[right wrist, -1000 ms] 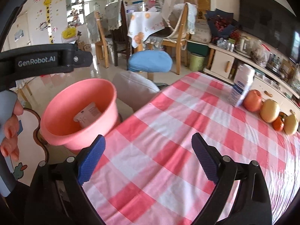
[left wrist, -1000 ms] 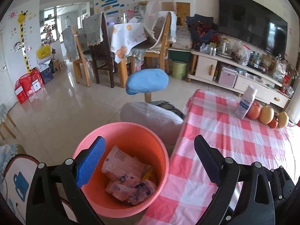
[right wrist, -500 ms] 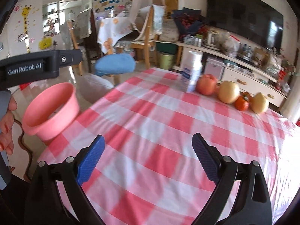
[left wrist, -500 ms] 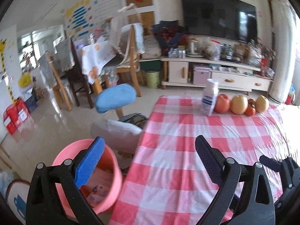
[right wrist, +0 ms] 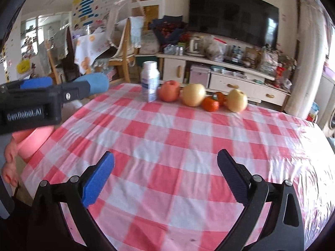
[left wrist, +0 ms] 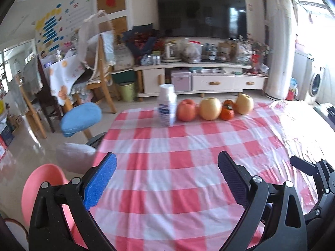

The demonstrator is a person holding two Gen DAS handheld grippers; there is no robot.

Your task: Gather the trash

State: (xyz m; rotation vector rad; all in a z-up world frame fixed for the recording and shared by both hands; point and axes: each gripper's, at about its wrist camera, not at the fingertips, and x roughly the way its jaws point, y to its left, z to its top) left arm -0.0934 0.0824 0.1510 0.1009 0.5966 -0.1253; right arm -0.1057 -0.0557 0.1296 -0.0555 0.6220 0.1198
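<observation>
A pink bin stands on the floor off the table's left edge, and only its rim shows in the right wrist view. A white carton stands upright at the far side of the red-and-white checked table. My left gripper hangs open over the cloth with nothing between its fingers. My right gripper has its jaws opening wide above the cloth, with nothing between them. The left gripper's body crosses the left edge of the right wrist view.
A row of fruit lies to the right of the carton. A blue-cushioned stool and a grey cushion sit left of the table. Behind it are a TV cabinet and wooden chairs. A hand holds the left gripper.
Both grippers have swung right, away from the pink bin and over the table. The bin has slid to the left edge of both views. The carton and fruit are now centred.
</observation>
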